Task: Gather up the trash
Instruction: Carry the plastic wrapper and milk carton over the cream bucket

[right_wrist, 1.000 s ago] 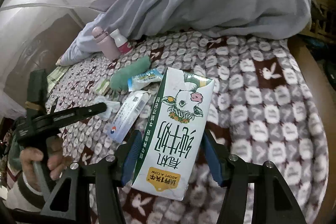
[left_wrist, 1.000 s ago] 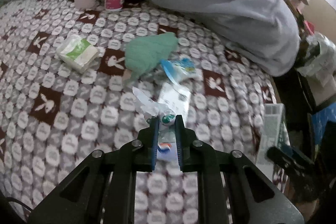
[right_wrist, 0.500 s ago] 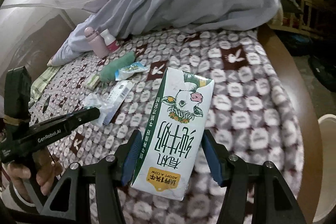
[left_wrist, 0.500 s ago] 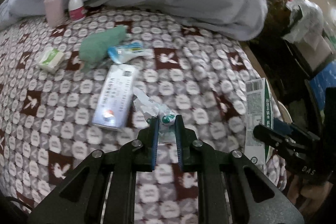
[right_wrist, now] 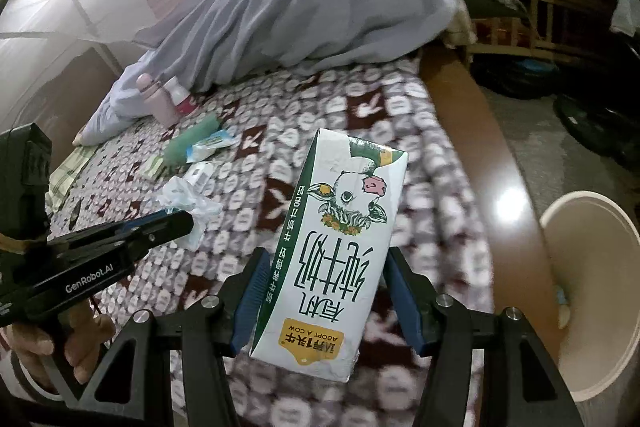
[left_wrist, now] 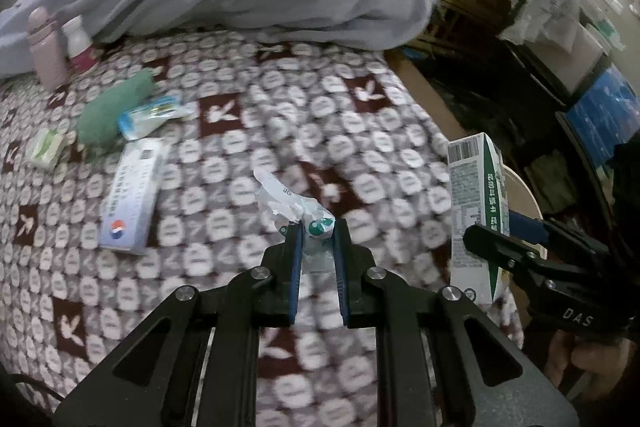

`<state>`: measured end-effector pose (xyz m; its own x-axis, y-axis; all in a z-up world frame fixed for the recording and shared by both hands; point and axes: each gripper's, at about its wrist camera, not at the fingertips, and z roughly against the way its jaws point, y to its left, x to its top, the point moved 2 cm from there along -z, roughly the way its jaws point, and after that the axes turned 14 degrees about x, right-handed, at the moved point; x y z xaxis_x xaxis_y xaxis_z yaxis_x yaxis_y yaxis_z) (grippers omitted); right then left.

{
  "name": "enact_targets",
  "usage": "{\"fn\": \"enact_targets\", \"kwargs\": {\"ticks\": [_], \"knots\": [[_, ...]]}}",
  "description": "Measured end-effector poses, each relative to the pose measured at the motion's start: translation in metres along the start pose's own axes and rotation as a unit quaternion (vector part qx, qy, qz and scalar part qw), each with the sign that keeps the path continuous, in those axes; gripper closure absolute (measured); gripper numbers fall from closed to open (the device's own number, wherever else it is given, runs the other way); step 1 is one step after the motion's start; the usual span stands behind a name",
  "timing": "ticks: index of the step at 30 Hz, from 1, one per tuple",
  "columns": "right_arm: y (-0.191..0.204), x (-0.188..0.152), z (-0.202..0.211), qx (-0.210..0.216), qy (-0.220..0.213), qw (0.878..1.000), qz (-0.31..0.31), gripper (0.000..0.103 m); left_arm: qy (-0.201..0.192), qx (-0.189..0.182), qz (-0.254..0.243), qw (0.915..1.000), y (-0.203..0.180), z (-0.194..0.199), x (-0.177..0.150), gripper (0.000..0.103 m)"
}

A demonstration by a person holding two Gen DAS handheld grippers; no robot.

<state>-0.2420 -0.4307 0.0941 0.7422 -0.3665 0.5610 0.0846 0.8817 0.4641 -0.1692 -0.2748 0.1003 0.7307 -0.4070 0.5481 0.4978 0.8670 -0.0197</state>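
Both grippers have swung toward the bed's right edge since a second ago. We pinch a crumpled plastic wrapper (left_wrist: 297, 207) in our left gripper (left_wrist: 316, 227) above the bedspread (left_wrist: 248, 131); our right gripper (right_wrist: 325, 269) clamps the milk carton (right_wrist: 334, 247) beside a white bin (right_wrist: 592, 291).

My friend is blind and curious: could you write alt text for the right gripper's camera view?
A handheld right gripper clamps a white milk carton printed with a cow, above a patterned bedspread. A beige bin stands off the bed's right edge; at left, the left gripper holds a crumpled wrapper.
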Motion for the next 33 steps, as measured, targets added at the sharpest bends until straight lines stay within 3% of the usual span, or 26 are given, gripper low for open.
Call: {"fn": "enact_targets", "kwargs": {"ticks": [19, 33], "knots": [[-0.068, -0.014, 0.060, -0.057, -0.029, 0.997, -0.050, 0.046, 0.008, -0.047, -0.077, 0.9959, -0.101, -0.007, 0.015, 0.091], [-0.133, -0.023, 0.111, -0.109, -0.059, 0.986, -0.109, 0.046, 0.008, -0.087, -0.127, 0.9880, -0.180, -0.010, 0.024, 0.091]]}}
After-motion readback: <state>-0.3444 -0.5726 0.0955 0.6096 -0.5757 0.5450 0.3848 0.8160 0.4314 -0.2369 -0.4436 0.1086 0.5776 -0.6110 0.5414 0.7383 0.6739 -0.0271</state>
